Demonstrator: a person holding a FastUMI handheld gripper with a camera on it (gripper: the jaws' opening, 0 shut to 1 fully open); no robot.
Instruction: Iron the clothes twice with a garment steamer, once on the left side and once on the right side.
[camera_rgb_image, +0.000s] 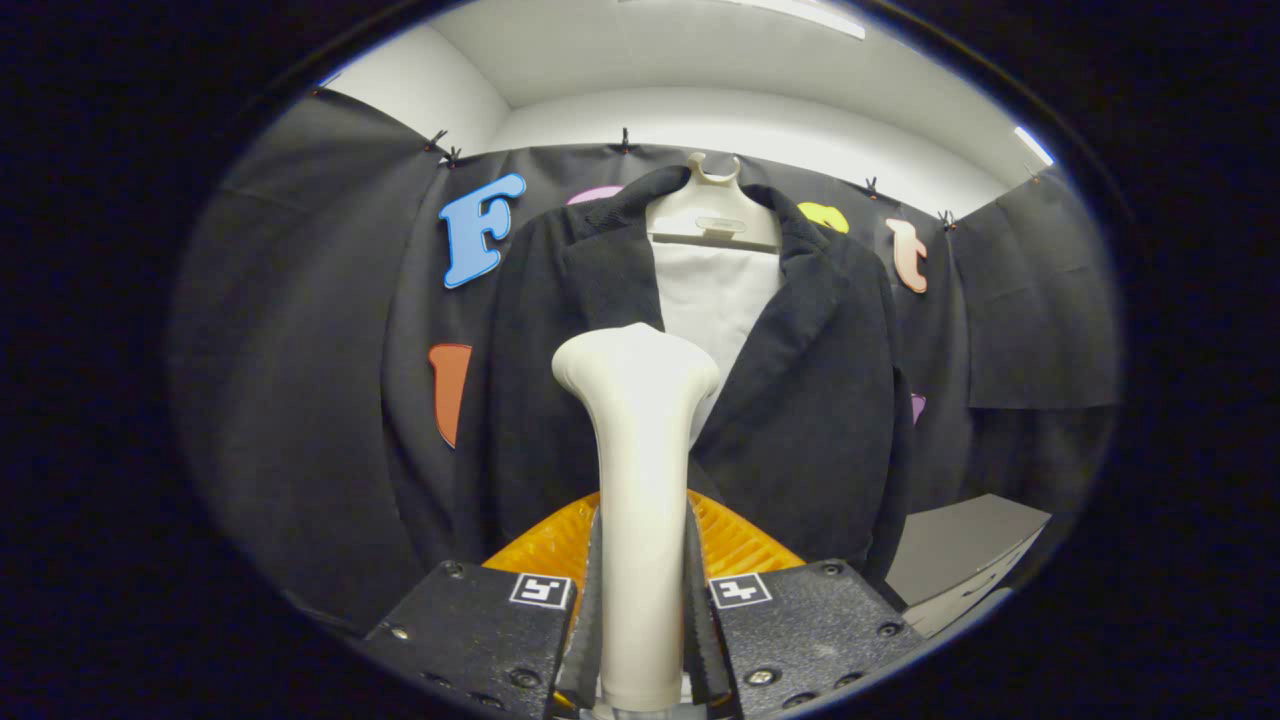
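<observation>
In the gripper view my gripper (640, 600) is clenched on the garment steamer (638, 480): both fingers press its pale handle from either side, and the handle stands upright between them with its flared head at twelve o'clock from the fingertips. Beyond that head hangs the black jacket (800, 400) on a pale hanger (712, 215), lapels open over a white lining (715, 290), against the dark booth wall. The steamer head sits about on the jacket's centre line, so I judge neither side pass is under way yet.

The risk I see: the handle is smooth and tapering, so a tilt of my wrist could let it slide in the grip. Pressing too hard could also swing the jacket on its hanger.

The steamer's working face points away from me. The jacket's hem is covered by an orange ribbed piece (740, 540) just behind the fingers, and I cannot tell what that piece is. Whether the head touches the cloth is unclear.
</observation>
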